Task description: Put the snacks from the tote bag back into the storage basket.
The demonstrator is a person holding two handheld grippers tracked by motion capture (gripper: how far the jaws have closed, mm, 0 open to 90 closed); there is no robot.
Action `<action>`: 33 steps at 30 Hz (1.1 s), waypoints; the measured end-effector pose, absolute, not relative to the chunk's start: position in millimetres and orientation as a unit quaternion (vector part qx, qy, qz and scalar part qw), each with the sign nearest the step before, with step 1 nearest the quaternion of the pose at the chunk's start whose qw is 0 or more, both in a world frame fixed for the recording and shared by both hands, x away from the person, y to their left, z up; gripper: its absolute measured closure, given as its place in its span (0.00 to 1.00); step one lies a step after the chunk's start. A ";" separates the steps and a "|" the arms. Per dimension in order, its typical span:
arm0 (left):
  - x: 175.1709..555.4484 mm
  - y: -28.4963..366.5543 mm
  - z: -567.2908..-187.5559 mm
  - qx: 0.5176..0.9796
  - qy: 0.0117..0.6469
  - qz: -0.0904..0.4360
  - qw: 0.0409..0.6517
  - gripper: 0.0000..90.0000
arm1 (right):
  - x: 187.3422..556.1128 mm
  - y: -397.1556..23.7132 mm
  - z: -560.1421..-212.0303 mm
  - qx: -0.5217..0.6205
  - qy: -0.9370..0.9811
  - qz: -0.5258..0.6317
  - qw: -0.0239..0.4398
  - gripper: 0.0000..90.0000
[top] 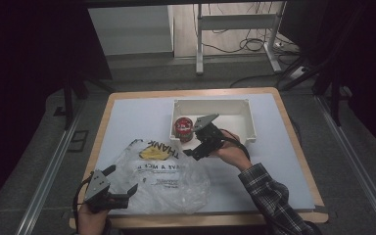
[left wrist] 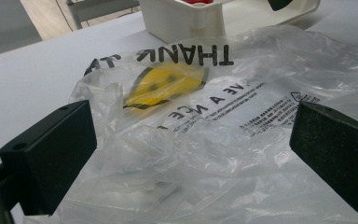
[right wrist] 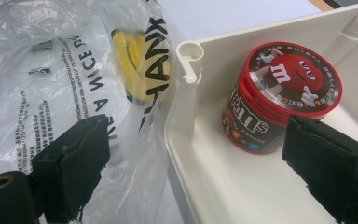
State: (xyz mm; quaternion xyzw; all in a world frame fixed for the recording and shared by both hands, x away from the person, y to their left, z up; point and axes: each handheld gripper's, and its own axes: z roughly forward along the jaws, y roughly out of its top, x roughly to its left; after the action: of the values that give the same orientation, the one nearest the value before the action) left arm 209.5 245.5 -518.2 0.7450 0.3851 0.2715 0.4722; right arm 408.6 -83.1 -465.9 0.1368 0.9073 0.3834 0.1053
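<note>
Stage: early, candy tub (right wrist: 279, 98) not yet grasped, standing in white bin (top: 245, 128) | right gripper (top: 201, 142): released, held at bin corner near tub | left gripper (top: 118, 182): released over plastic bag (top: 161, 178) on worktop (top: 127, 117) | left: tub to be grasped and bagged, judged.

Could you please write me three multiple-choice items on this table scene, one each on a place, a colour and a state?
1. Where does the candy tub stand?
A. inside the white bin
B. on the plastic bag
C. on the floor

2. What colour is the tub's lid?
A. blue
B. red
C. green

3. How is the right tool?
A. shut on the tub
B. shut on the bag
C. open, holding nothing

Answers: 1 A, the tub sits in a corner of the bin; 2 B, the lid is red with a cartoon figure; 3 C, its pads stand apart astride the bin's wall.
</note>
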 end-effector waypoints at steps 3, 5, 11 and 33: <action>209.4 245.6 -518.1 0.745 0.385 0.271 0.473 0.00 | 407.0 -83.9 -465.7 0.136 0.907 0.385 0.105 0.09; 209.4 245.6 -518.1 0.745 0.384 0.270 0.473 0.00 | 406.1 -84.1 -465.8 0.136 0.907 0.386 0.104 0.09; 209.2 245.9 -517.8 0.744 0.385 0.270 0.475 0.00 | 402.1 -85.7 -467.5 0.139 0.906 0.389 0.098 0.09; 208.9 245.8 -517.4 0.744 0.384 0.269 0.477 0.00 | 387.3 -104.0 -470.3 0.144 0.895 0.413 0.084 0.08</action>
State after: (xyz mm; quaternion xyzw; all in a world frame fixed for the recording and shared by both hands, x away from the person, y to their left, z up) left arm 208.9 245.8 -517.4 0.7435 0.3841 0.2687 0.4769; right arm 387.3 -104.0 -470.3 0.1437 0.8953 0.4130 0.0845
